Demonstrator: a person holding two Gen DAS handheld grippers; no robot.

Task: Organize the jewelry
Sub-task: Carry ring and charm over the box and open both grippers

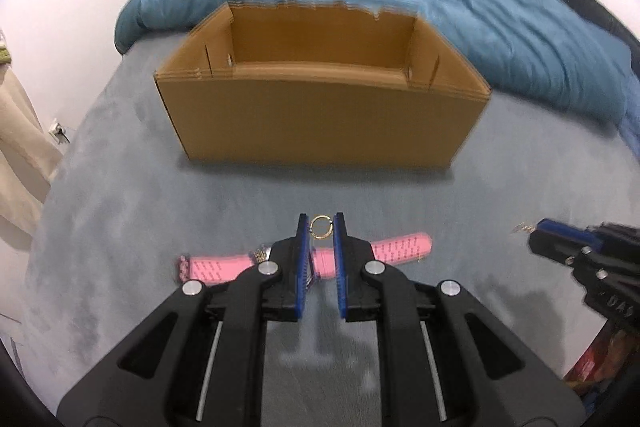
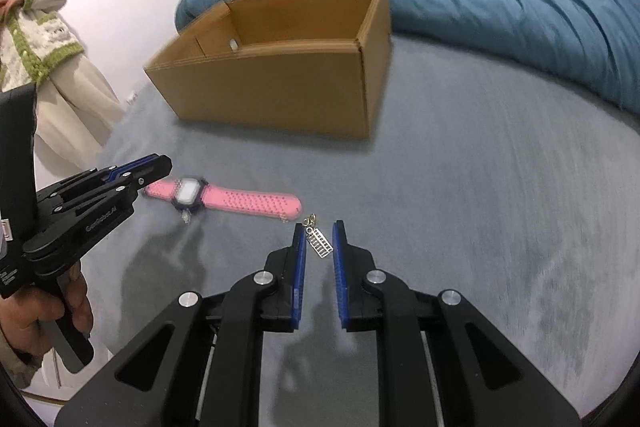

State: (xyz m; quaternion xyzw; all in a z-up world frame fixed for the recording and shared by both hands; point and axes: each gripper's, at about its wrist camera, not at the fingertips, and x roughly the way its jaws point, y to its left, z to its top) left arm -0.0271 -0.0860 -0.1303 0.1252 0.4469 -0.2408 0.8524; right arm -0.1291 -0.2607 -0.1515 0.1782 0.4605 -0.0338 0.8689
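My left gripper is shut on a small gold ring, pinched between its blue fingertips above a pink watch lying on the grey bed. In the right wrist view the pink watch lies flat and the left gripper hovers over its left end. My right gripper has its blue jaws narrowly apart around a small gold rectangular pendant, which lies on the bed between the tips. The open brown cardboard box stands behind.
A rumpled blue duvet lies behind and right of the box. A person in a cream and green cardigan stands at the bed's left edge. A small silvery item lies by the watch face.
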